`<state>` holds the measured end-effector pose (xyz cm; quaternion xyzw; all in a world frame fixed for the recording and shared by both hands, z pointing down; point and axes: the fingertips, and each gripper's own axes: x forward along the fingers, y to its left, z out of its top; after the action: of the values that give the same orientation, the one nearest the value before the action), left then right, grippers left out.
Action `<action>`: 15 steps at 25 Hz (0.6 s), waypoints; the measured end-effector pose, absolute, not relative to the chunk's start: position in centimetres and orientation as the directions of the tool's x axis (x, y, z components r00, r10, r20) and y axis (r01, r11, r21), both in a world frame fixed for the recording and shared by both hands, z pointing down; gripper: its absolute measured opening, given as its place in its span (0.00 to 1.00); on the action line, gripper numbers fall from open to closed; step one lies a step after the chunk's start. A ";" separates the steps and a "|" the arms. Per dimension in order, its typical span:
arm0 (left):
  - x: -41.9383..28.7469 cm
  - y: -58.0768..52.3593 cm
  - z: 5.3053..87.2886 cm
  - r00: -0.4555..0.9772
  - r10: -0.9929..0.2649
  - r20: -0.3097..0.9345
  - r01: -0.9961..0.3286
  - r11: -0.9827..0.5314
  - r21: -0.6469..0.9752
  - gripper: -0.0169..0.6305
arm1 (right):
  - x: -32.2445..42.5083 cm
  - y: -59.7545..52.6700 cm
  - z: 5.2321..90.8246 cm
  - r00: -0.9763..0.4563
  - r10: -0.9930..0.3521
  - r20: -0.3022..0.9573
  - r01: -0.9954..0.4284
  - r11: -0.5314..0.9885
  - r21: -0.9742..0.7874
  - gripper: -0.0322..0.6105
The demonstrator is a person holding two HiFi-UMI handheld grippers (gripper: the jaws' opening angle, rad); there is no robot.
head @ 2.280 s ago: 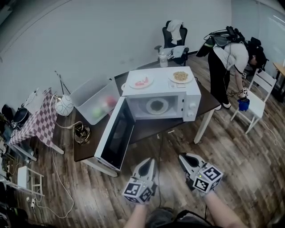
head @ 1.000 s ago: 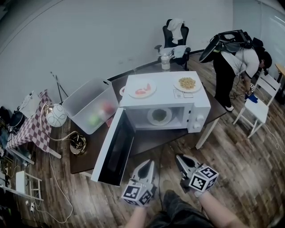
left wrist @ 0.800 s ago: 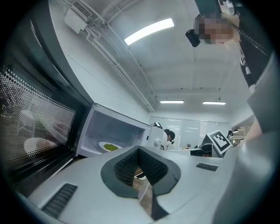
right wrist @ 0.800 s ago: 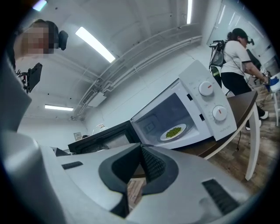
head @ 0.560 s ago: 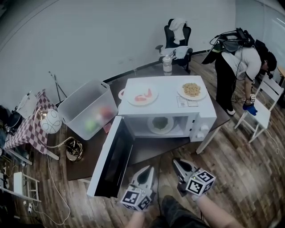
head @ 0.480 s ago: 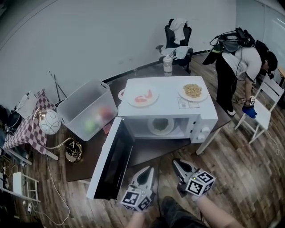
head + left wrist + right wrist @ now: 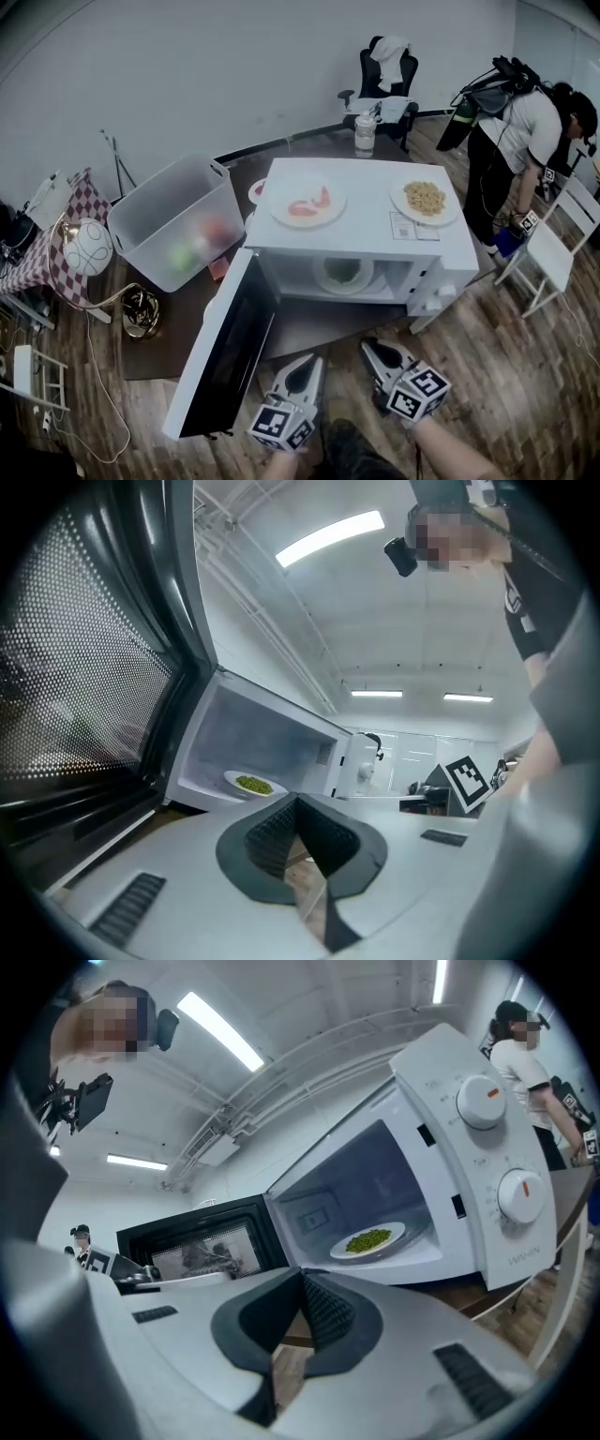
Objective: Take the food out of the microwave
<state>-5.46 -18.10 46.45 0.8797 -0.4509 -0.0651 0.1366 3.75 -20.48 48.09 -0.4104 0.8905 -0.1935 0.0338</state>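
Observation:
The white microwave (image 7: 375, 246) stands on a dark table with its door (image 7: 225, 352) swung wide open to the left. Inside, on the turntable, lies a white plate of green food (image 7: 343, 274), which also shows in the left gripper view as the plate (image 7: 253, 784) and in the right gripper view as the plate (image 7: 367, 1239). My left gripper (image 7: 304, 367) and right gripper (image 7: 373, 352) hover side by side in front of the opening, short of it. Both are shut with nothing held. Each points about level at the cavity.
Two more plates sit on the microwave's top, one with red food (image 7: 307, 202) and one with yellow food (image 7: 425, 200). A clear plastic bin (image 7: 173, 225) stands at left. Behind are a bottle (image 7: 365, 134) and an office chair (image 7: 386, 75). A person (image 7: 525, 122) bends beside a white chair (image 7: 553, 262) at right.
The microwave has grown larger and nearer as both grippers came forward toward its opening. Both stayed shut. The person at right shifted a little.

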 end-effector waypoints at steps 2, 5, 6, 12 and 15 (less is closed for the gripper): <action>-5.5 -18.7 46.7 0.580 -0.814 0.010 -0.778 -0.551 0.301 0.03 | 3.9 -21.5 48.6 -0.660 -0.744 0.105 -0.721 0.587 -0.369 0.05; -5.7 -19.3 47.2 0.569 -0.823 0.010 -0.786 -0.540 0.300 0.03 | 3.9 -22.7 49.1 -0.649 -0.752 0.114 -0.726 0.567 -0.391 0.05; -5.8 -19.6 47.3 0.565 -0.825 0.009 -0.790 -0.537 0.297 0.03 | 3.8 -23.1 49.2 -0.644 -0.756 0.116 -0.729 0.560 -0.394 0.05; -5.9 -20.8 48.2 0.552 -0.834 0.009 -0.797 -0.525 0.299 0.03 | 3.9 -24.8 49.7 -0.611 -0.780 0.138 -0.766 0.538 -0.353 0.07; -5.9 -21.3 48.6 0.549 -0.836 0.012 -0.798 -0.520 0.304 0.03 | 3.7 -25.7 50.0 -0.598 -0.785 0.162 -0.789 0.542 -0.288 0.14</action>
<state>-5.86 -21.30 48.59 0.8691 -0.4700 -0.0681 0.1383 3.69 -25.67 50.04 -0.4482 0.8781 -0.1672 -0.0069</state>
